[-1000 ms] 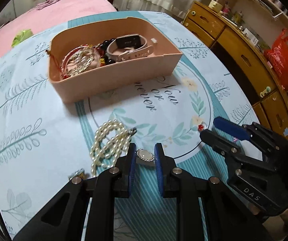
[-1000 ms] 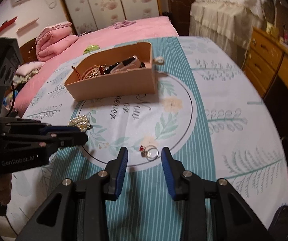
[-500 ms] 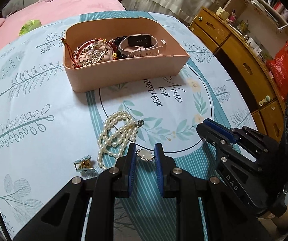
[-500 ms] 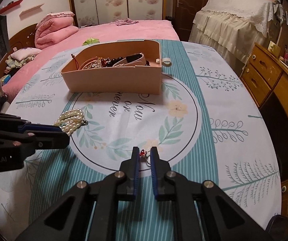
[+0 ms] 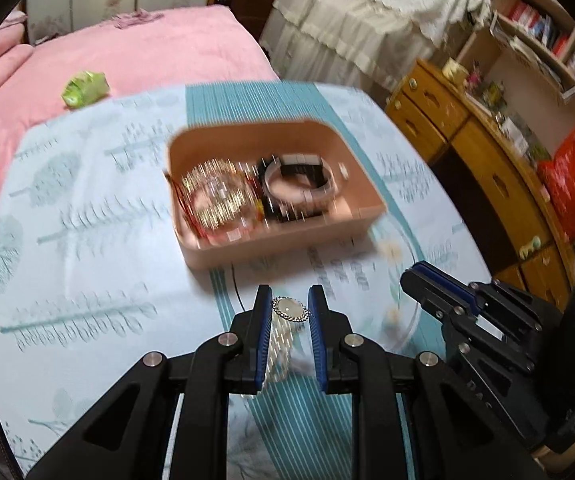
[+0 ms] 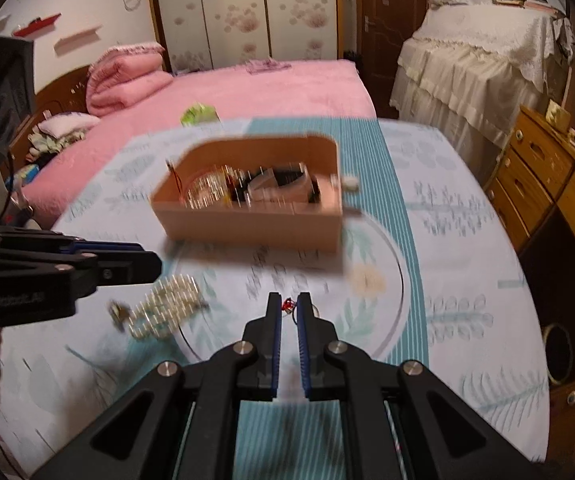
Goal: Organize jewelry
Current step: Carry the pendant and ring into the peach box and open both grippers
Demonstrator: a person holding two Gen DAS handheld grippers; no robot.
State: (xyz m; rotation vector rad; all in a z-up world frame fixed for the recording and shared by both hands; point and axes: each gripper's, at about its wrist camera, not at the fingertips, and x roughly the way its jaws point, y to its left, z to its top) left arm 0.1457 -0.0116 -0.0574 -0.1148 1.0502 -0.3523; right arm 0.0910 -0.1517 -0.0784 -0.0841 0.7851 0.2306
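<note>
Above the worktop (image 5: 87, 280), both claws have lifted since earlier: left claw (image 5: 289, 310) grips one pearl necklace (image 5: 281, 344), right claw (image 6: 287, 309) pinches one ring (image 6: 288, 305), both short of one pink box (image 5: 287, 236).

You could read little here. On the black body of your right hand-held gripper (image 5: 427, 280), seen from the left wrist, pale raised letters read "DAS". On the black side of your left hand-held gripper (image 6: 143, 264), seen from the right wrist, blurred white lettering seemed to read "GenRobot.AI". Dark script on the pale blue patterned bench cloth (image 6: 447, 248) was too smeared to read.
</note>
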